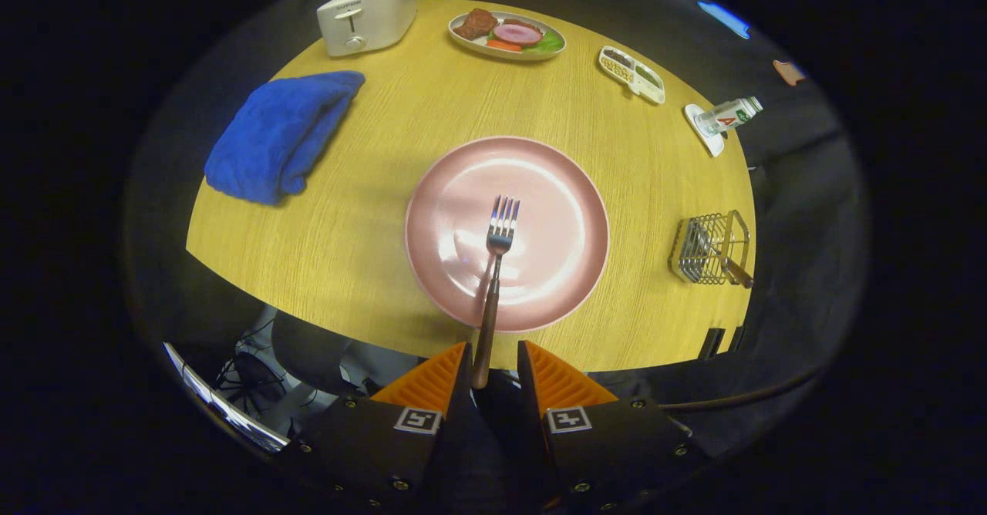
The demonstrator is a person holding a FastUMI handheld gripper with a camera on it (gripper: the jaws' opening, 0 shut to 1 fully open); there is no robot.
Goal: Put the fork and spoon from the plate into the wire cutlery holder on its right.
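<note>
- Steel tines of the fork (497, 253) point straight away from the gripper (493, 361), over the middle of the pink plate (555, 183)
- Its long axis runs in line with the fingers, leaning slightly right toward the tines; the brown handle end sits between the fingertips, close against the left one
- Fingers stand narrow around that handle end, but I cannot tell whether both press on it
- Off to the right of the plate, well apart from it near the table's edge, the wire cutlery holder (711, 249) stands upright
- One brown handle (739, 271) already sticks out of it, likely the spoon
- Reaching the holder means carrying the fork rightward and tipping it upright
</note>
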